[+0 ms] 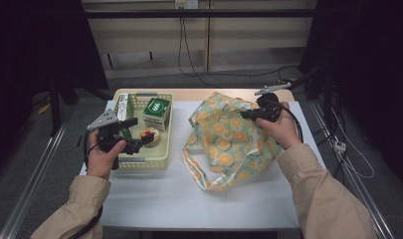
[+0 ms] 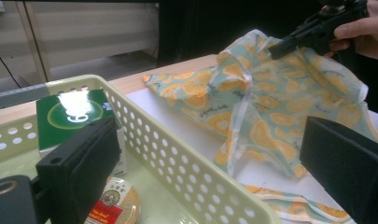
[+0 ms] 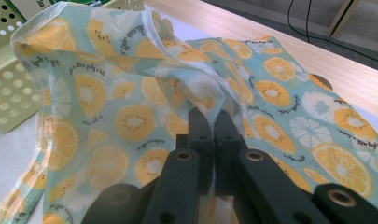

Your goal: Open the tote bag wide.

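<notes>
My left hand (image 1: pixel 100 158) holds my left gripper (image 1: pixel 142 141) out flat, and its jaws stand wide apart with nothing between them. My right hand (image 1: pixel 281 128) holds my right gripper (image 1: pixel 245 115) pointing to the left, and its jaws are pinched tight together. Both my sleeves are tan.

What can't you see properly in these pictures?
- Inside of the fruit-print bag: hidden by its own folds, every view.
- Round tin's label: cut off by the bottom edge, left gripper view.
- Green box's print: too small, high view; glare in left gripper view.
</notes>
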A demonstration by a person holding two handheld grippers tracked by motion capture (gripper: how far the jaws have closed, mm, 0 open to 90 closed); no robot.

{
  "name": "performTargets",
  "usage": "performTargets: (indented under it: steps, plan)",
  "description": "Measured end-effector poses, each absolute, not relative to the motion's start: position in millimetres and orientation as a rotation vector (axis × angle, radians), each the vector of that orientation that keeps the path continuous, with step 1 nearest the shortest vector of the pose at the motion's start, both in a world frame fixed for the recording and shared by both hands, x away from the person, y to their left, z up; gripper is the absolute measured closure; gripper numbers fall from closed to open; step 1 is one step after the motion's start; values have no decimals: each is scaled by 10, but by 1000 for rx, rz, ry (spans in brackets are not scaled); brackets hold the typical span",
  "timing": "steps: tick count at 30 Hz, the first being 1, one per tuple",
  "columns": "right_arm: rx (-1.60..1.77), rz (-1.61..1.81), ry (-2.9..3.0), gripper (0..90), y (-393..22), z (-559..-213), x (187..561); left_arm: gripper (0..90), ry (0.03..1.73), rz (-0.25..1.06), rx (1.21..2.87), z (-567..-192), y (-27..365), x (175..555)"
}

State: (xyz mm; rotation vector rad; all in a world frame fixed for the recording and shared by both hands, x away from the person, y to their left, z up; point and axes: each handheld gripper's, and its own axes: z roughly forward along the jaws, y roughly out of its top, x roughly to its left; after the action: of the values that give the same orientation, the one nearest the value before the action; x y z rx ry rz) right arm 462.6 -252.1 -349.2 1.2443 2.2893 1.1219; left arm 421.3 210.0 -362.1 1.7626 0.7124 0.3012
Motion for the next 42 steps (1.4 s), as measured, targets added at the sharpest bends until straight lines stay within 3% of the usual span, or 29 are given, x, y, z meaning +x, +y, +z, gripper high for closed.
performTargets:
  steps: [42]
  plan:
    - [1250,1143,2283,891,-2578,-3487,4586,53,770,328,1876,-3846,2042,4733]
